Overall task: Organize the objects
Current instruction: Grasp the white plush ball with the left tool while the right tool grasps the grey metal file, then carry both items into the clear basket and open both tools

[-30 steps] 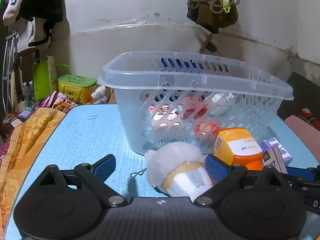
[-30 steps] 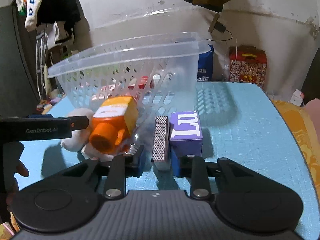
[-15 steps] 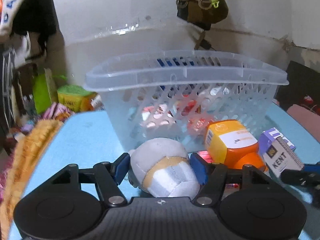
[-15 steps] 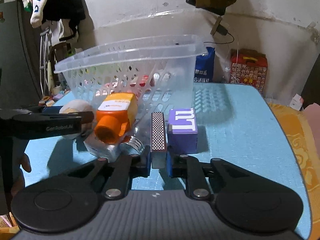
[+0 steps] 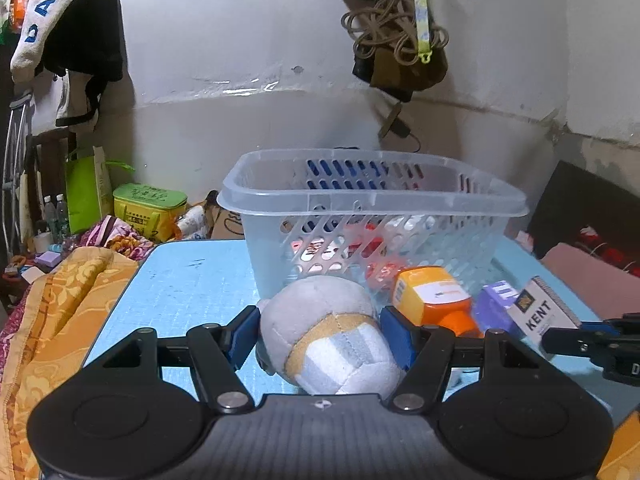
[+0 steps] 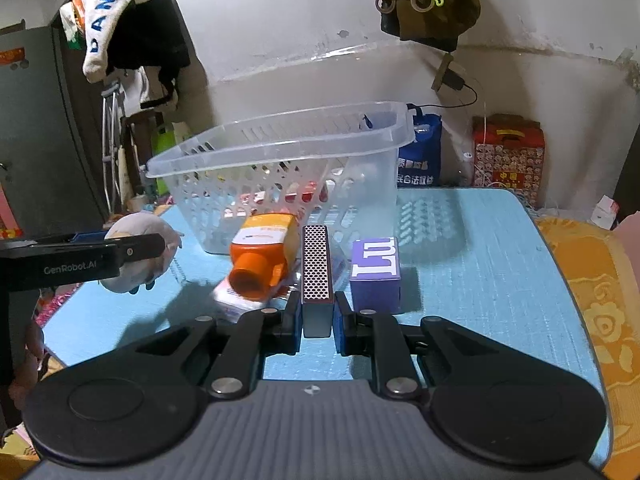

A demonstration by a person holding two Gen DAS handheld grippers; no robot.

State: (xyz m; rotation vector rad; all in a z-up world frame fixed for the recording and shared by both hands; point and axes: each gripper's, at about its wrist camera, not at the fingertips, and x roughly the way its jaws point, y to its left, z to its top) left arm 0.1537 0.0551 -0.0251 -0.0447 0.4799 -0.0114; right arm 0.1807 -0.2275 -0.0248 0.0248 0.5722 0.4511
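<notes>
My left gripper (image 5: 320,336) is shut on a round grey and white plush toy (image 5: 328,340) and holds it above the blue table in front of the clear plastic basket (image 5: 372,200). The toy also shows in the right wrist view (image 6: 140,252). My right gripper (image 6: 317,320) is shut on a KENT box (image 6: 317,272), which also shows in the left wrist view (image 5: 540,312), lifted off the table. An orange bottle (image 6: 264,256) and a purple box (image 6: 376,268) lie on the table before the basket (image 6: 280,168), which holds several red and white items.
The blue table (image 6: 472,264) has an orange patterned cloth (image 5: 52,312) along its left side and another (image 6: 592,300) on its right. A white wall stands behind the basket. Bags and boxes (image 6: 508,152) sit behind the table.
My left gripper closed on the plush toy and lifted it. My right gripper closed on the KENT box and raised it. Both views pulled back from the basket.
</notes>
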